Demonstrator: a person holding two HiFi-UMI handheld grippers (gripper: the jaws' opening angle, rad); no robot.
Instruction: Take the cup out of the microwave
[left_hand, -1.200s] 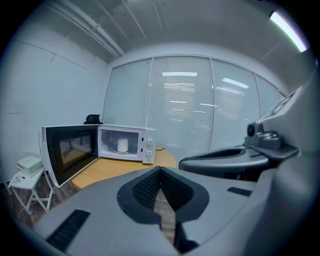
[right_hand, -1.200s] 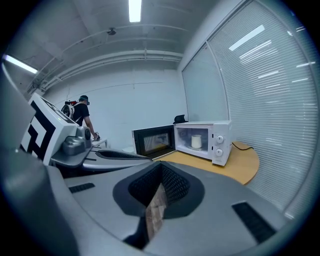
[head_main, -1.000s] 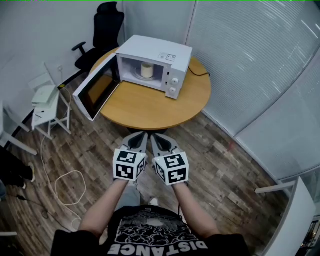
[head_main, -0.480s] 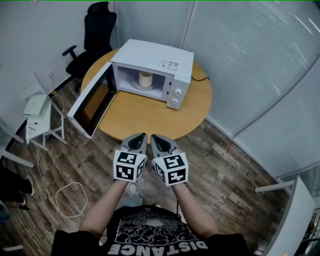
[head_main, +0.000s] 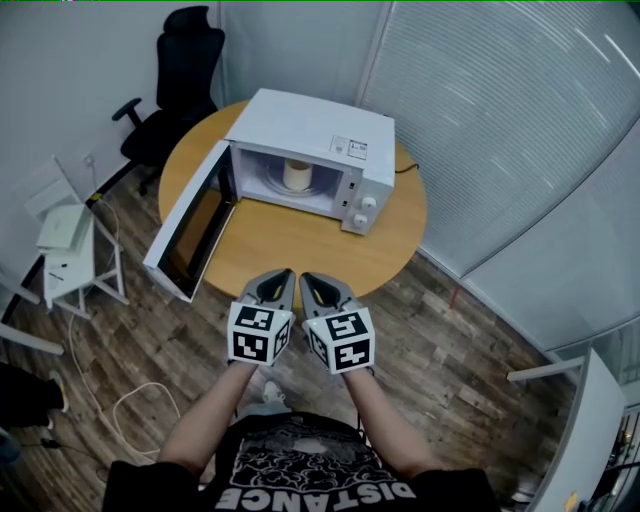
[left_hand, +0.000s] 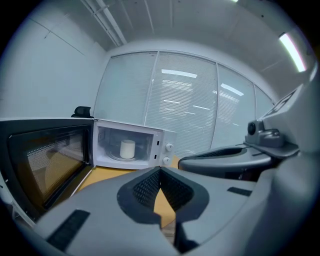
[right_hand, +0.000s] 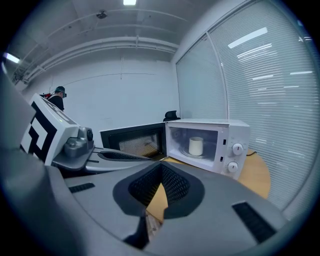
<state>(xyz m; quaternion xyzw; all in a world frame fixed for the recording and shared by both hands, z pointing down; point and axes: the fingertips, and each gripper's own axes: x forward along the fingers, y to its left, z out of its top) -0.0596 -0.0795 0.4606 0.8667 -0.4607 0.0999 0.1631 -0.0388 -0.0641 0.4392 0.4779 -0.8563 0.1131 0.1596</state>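
Plainly both tools are empty: the left hand-held gripper (left_hand: 160, 170) has its jaws pressed together with nothing between them, and the right hand-held gripper (right_hand: 161, 165) shows the same closed jaws, the two held side by side short of the near edge of the round wooden worktop (head_main: 290, 240). Beyond them on that worktop sits the white microwave (head_main: 320, 130), its door (head_main: 190, 235) swung wide to the left, so the way in is clear. The cup (head_main: 296, 174) stands upright in the middle of the oven's chamber on the round glass plate (right_hand: 200, 154), well apart from either tool. It is a pale, plain cylinder with no handle that I can make out, and what it is made of I cannot tell. I would judge it stiff, fairly light and smooth-walled, so likely to slip under a light pinch; whether it holds liquid is hidden. The best hold looks to be across the side wall at about mid-height — jaws opened wider than the cup first — lifting it level and drawing it straight out.
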